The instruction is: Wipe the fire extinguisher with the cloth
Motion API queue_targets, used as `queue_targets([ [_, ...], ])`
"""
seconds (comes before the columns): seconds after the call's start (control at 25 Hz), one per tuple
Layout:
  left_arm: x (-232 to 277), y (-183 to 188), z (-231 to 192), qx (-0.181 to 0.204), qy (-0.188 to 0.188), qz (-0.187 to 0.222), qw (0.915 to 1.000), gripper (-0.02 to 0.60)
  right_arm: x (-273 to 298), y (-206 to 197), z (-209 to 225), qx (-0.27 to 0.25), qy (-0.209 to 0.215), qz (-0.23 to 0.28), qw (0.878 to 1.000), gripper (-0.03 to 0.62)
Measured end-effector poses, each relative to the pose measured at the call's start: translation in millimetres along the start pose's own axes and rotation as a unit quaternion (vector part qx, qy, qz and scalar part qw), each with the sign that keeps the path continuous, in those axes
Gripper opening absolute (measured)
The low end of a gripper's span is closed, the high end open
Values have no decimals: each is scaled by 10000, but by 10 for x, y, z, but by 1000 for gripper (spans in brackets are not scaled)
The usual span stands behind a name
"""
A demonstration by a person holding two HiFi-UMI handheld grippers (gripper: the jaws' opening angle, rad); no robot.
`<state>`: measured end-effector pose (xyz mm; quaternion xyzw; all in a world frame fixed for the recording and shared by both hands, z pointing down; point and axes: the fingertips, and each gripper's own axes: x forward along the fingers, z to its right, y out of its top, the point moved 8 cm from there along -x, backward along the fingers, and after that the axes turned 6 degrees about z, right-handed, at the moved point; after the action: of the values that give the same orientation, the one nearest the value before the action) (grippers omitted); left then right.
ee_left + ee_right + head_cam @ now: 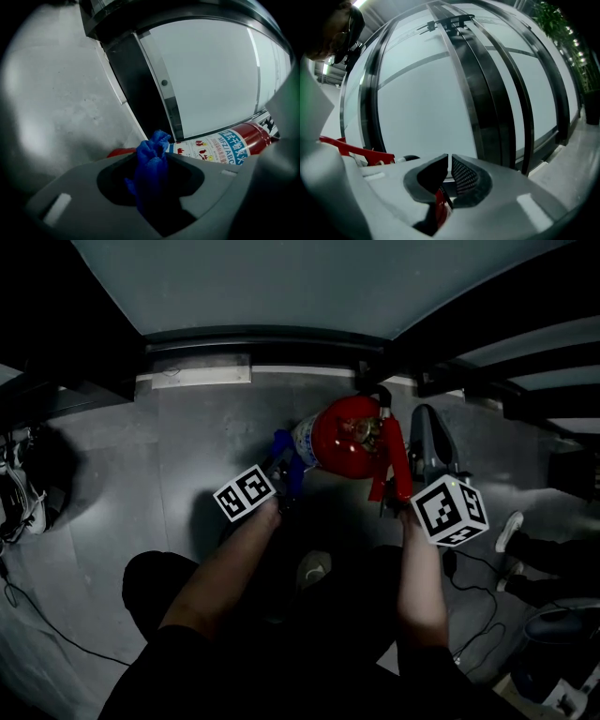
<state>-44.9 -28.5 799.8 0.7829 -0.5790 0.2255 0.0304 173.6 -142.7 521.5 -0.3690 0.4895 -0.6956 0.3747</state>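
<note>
A red fire extinguisher (342, 442) stands on the grey floor in front of a glass wall, its white label (220, 145) facing my left gripper. My left gripper (284, 479) is shut on a blue cloth (151, 161), which bunches out between the jaws right beside the cylinder's left side. In the left gripper view that gripper (152, 157) points at the extinguisher's lower body. My right gripper (392, 501) is shut on the red handle (398, 460). In the right gripper view the jaws of this gripper (450, 161) meet over red metal (439, 206).
The glass wall (281, 282) with dark frames rises just behind the extinguisher, with a white sill strip (202, 376) at its foot. Shoes (19, 498) lie at far left. Cables (478, 568), a white shoe (511, 531) and a bucket (558, 643) sit at right.
</note>
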Motion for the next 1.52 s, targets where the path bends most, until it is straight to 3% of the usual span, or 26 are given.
queue_targets([
  [0.2, 68, 35, -145, 50, -12, -134, 9999, 158, -3, -64, -76, -30, 91, -156, 9998, 26],
  [0.52, 131, -134, -360, -342, 241, -228, 9989, 156, -32, -111, -165, -220, 185, -299, 9991, 26],
  [0.84, 206, -341, -645, -129, 923, -1034, 9903, 156, -76, -157, -135, -381, 228, -439, 9980, 26],
  [1.0, 201, -387, -650, -240, 983, -1153, 9882, 156, -86, -151, -76, -364, 153, -432, 9983, 26],
  [1.08, 175, -366, -627, -95, 1030, -1204, 9873, 156, -77, -124, -47, -284, 87, -357, 9989, 26],
  [1.16, 115, -290, -571, 149, 1152, -1135, 9867, 156, -63, -86, -33, -216, 20, -223, 9995, 26],
  [1.24, 20, -134, -446, 465, 1265, -797, 9877, 156, -55, -28, -18, -189, -50, -60, 9998, 26],
  [1.36, -78, 262, -98, 1376, 1012, -173, 9852, 156, -60, 60, 69, -26, -250, 185, 9995, 26],
  [1.4, -93, 431, 59, 1921, 832, -54, 9778, 156, -58, 76, 105, 108, -336, 241, 9991, 26],
  [1.44, -109, 603, 232, 2607, 642, 23, 9633, 155, -54, 90, 132, 239, -412, 284, 9985, 26],
  [1.48, -124, 759, 407, 3365, 465, 67, 9405, 155, -52, 105, 148, 318, -476, 316, 9979, 26],
  [1.52, -135, 890, 572, 4080, 322, 103, 9123, 155, -56, 124, 152, 326, -526, 341, 9975, 26],
])
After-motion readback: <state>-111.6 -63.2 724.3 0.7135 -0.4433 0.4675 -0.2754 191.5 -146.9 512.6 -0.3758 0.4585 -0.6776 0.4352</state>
